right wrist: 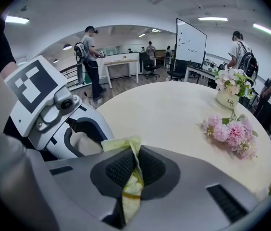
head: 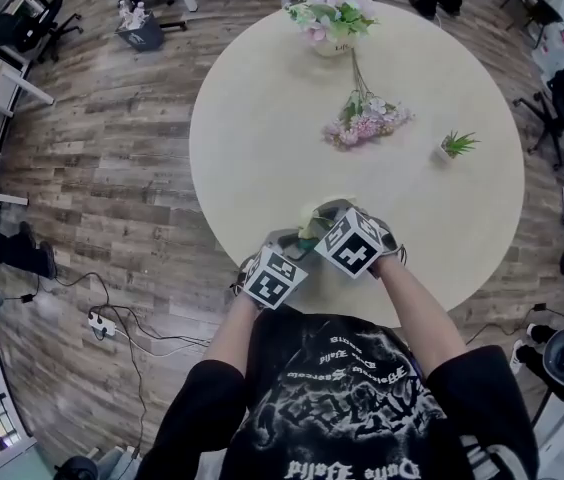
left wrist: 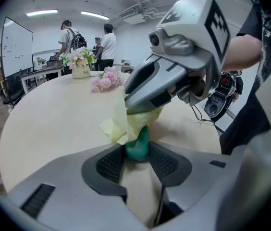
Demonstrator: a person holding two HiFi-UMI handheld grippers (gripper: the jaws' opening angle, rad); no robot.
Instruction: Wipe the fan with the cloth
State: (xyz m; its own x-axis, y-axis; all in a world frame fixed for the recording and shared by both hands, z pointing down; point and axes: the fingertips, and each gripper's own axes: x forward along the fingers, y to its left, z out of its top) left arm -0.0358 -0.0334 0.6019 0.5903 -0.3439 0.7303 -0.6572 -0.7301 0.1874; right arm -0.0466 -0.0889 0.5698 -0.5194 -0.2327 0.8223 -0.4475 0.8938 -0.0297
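Note:
Low over the near edge of the round table, both grippers meet. My left gripper is shut on the green stem of the small fan, whose upper part is hidden under the pale yellow cloth. My right gripper is shut on that cloth, which is pinched into a fold between its pads. It presses the cloth onto the fan from the right and above. In the head view the left gripper and right gripper sit close together, with a bit of cloth showing between them.
On the far half of the table stand a vase of flowers, a loose bunch of pink flowers and a small potted plant. Several people, desks and office chairs are beyond the table. Cables lie on the wooden floor at the left.

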